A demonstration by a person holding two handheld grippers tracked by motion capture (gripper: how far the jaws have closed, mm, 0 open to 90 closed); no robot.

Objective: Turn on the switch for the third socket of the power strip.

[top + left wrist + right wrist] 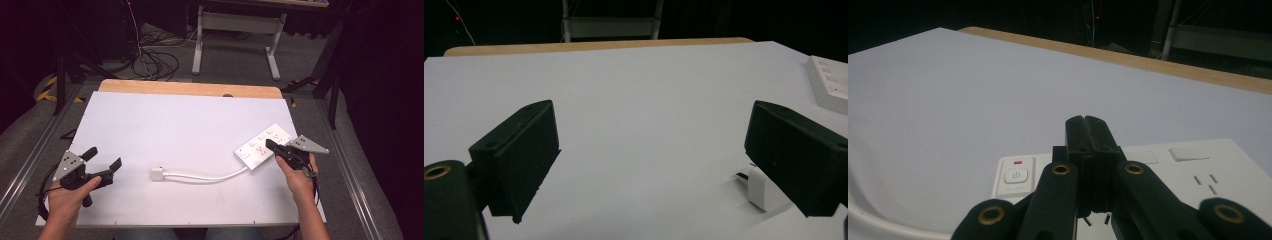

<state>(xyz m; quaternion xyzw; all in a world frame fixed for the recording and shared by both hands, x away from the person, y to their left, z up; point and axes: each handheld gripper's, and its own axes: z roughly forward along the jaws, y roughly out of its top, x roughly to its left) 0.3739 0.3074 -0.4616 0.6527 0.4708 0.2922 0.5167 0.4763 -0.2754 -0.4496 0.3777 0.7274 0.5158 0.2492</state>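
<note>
A white power strip [263, 145] lies at the right of the white table top, its power button [1016, 176] and sockets facing up. Its white cable [210, 176] runs left to a white plug [158, 174] lying loose near the table's middle. My right gripper [270, 144] is shut with nothing between its pads, its tips over the power strip [1198, 170] just right of the button. My left gripper [105, 161] rests at the front left, open and empty. Its right jaw partly covers the plug [760, 191].
The white board [175, 130] lies on a wooden table whose bare strip [190, 89] shows at the far edge. Metal rails [345, 165] run along both sides. Beyond the table are floor cables [150, 62] and a white desk frame [235, 35].
</note>
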